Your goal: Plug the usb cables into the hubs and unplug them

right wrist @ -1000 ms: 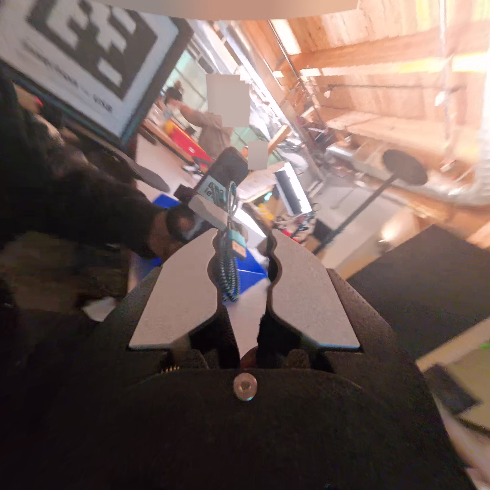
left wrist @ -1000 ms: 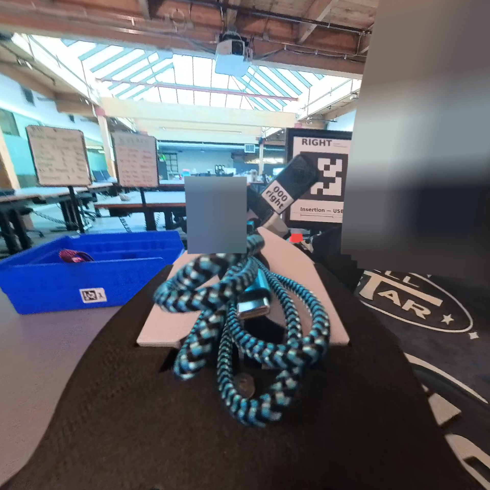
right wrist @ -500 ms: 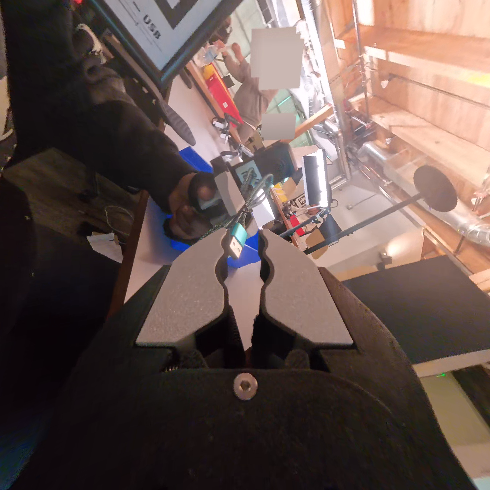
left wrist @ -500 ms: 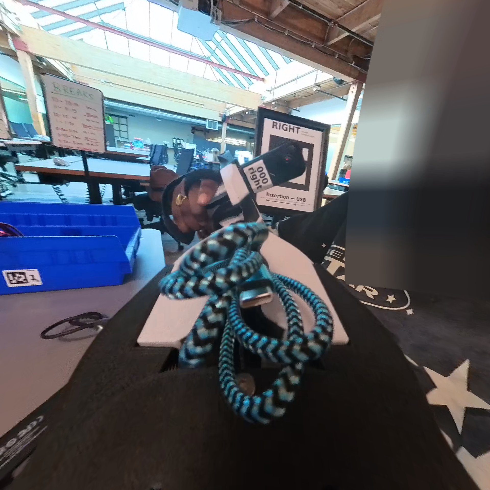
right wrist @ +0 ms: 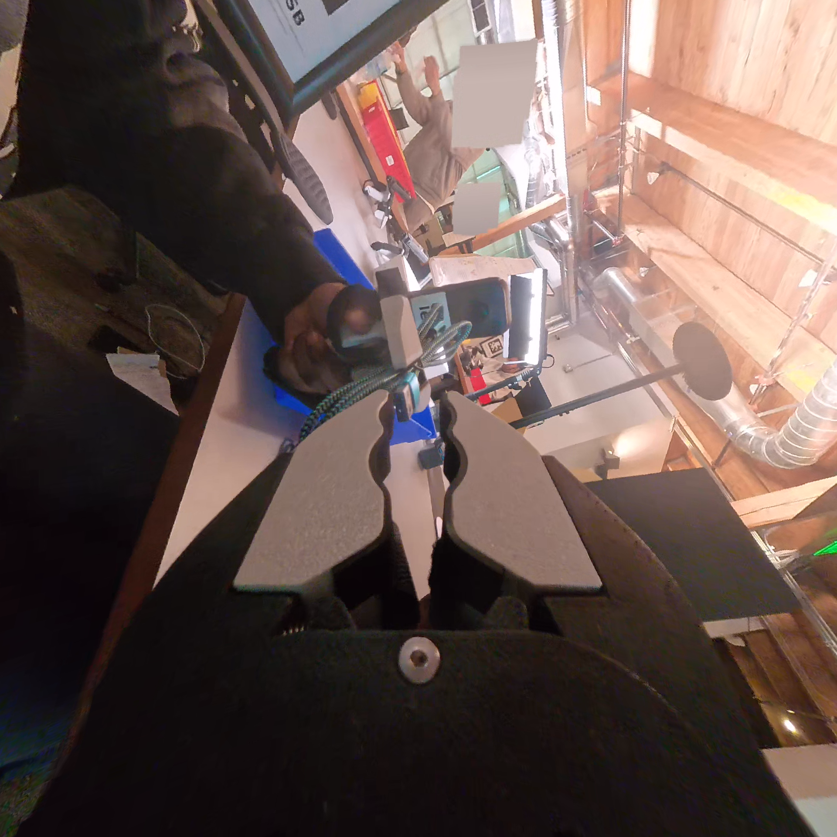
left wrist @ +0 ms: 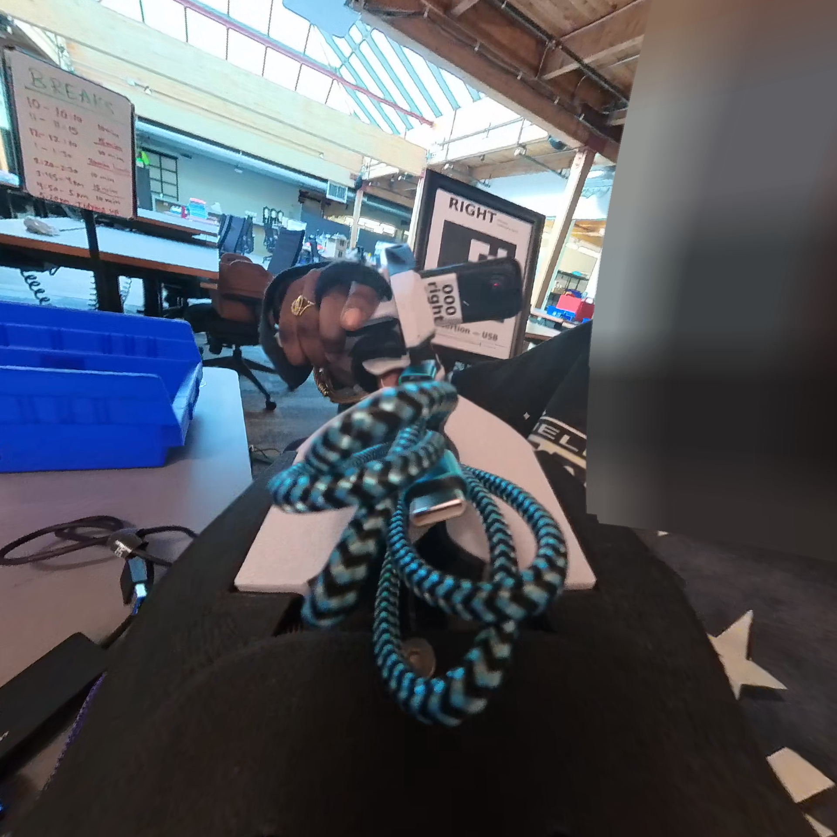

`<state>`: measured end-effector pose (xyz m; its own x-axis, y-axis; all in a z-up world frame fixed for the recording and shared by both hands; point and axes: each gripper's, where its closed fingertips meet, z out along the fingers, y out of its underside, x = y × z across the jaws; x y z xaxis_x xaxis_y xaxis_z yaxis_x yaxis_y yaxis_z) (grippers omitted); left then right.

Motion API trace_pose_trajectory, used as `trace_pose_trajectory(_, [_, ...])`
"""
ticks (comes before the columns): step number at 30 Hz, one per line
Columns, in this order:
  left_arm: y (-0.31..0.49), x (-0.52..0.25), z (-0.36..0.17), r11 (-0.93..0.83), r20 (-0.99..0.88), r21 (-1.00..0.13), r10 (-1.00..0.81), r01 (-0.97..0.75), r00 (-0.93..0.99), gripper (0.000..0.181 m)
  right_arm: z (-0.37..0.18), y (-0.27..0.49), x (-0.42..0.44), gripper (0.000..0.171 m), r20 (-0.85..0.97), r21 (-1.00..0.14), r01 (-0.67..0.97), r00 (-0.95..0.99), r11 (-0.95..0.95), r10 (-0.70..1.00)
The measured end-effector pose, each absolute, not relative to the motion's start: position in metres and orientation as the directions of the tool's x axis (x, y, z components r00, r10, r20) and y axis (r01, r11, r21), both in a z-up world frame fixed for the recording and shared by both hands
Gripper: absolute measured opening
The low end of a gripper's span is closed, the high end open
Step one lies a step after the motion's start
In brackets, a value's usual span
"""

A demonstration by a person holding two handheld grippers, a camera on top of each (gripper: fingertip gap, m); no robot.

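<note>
The braided blue-black usb cable is bunched at centre frame, clamped in my closed left gripper. Its teal plug sits at the tips of my right gripper, parted and empty. I should close squarely on the plug housing, not the braid, over the surface.

A blue bin sits on a pale desk in a skylit workshop, a whiteboard standing behind it. A framed sign stands farther right, office chairs between them.
</note>
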<state>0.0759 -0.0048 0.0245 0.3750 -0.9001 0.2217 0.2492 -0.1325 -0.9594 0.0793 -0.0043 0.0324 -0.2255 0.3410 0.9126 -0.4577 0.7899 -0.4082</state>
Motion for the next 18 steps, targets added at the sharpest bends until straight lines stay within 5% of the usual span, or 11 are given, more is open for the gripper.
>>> trace_pose_trajectory(1, [-0.004,0.078,0.021,-0.143,0.224,-0.964,-0.895,0.226,0.386,0.014,0.029,-0.005,0.077,0.013,0.919,-0.393,-0.449,-0.224,0.802,0.325])
trace_pose_trajectory(4, [-0.002,0.082,0.008,-0.177,0.215,-0.976,-0.880,0.127,0.423,0.014,0.021,-0.007,0.074,0.006,0.911,-0.404,-0.425,-0.265,0.810,0.316])
trace_pose_trajectory(10, [-0.004,0.091,-0.037,-0.275,0.111,-0.928,-0.848,-0.252,0.518,0.011,0.010,-0.013,0.083,0.006,0.709,-0.667,-0.351,-0.570,0.657,0.415])
trace_pose_trajectory(18, [-0.022,0.103,-0.064,-0.306,0.083,-0.844,-0.886,-0.440,0.456,0.013,-0.002,-0.023,0.084,0.007,0.589,-0.762,-0.304,-0.692,0.571,0.417])
